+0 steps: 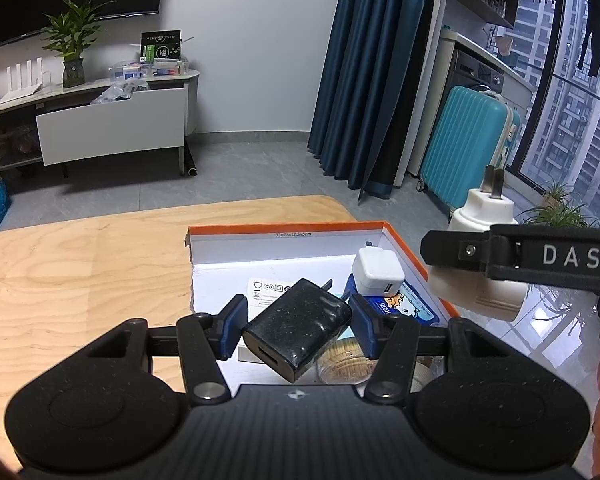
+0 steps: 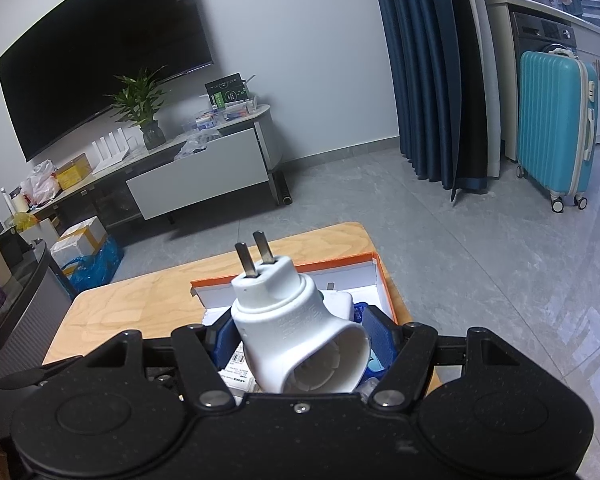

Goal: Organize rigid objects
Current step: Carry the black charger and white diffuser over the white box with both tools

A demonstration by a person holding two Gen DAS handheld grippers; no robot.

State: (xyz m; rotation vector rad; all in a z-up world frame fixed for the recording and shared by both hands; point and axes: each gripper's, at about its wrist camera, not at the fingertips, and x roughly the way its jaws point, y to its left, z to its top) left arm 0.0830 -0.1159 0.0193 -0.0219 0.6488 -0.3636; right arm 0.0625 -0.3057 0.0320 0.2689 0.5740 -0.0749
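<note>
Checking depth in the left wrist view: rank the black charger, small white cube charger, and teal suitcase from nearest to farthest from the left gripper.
1. black charger, clamped in the left gripper.
2. small white cube charger, inside the orange box, ahead right.
3. teal suitcase, on the floor, far right.

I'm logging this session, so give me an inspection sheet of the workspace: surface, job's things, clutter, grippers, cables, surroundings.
Surface: wooden table, mostly bare.
Job's things: black charger; white plug adapter; orange-rimmed box holding a small white charger.
Clutter: round clear container and a blue packet in the box.
Grippers: left gripper shut on black charger; right gripper shut on white plug adapter.
Cables: nothing seen.
Surroundings: television, potted plant, blue curtain, teal suitcase.
</note>
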